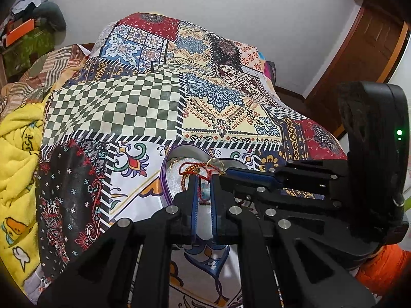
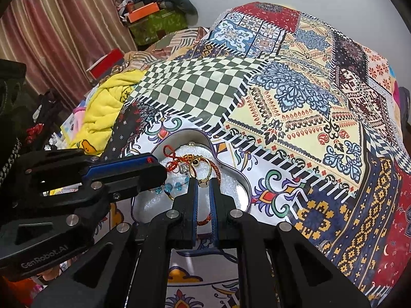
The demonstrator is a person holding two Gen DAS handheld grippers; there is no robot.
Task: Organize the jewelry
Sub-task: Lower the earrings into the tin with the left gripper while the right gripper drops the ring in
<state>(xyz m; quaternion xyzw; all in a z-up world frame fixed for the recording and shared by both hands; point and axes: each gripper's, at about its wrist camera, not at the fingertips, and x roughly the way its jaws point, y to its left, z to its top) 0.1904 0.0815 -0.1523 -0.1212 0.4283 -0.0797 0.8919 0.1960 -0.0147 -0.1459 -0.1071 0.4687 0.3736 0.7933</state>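
A heart-shaped tin (image 2: 232,170) with a purple rim and white lining lies open on the patchwork bedspread, also in the left wrist view (image 1: 166,172). Tangled jewelry fills it: a red thread bracelet (image 2: 171,158), a gold ring (image 2: 199,166), blue beads (image 2: 177,186) and a red-brown cord (image 2: 205,221). My right gripper (image 2: 203,181) is shut on the lower edge of the gold ring. My left gripper (image 1: 204,179) is shut on the red thread bracelet (image 1: 191,167), whose thread runs between its fingers. The two tips sit close together over the tin: the left gripper (image 2: 156,165) enters from the left, the right gripper (image 1: 227,172) from the right.
The patchwork bedspread (image 2: 295,107) covers the bed around the tin. A yellow blanket (image 1: 18,154) is bunched at the left edge. Boxes and clothes (image 2: 154,15) are piled by a striped curtain (image 2: 64,38). A wooden door (image 1: 364,51) stands at the right. An orange sleeve (image 1: 382,269) shows behind the right gripper.
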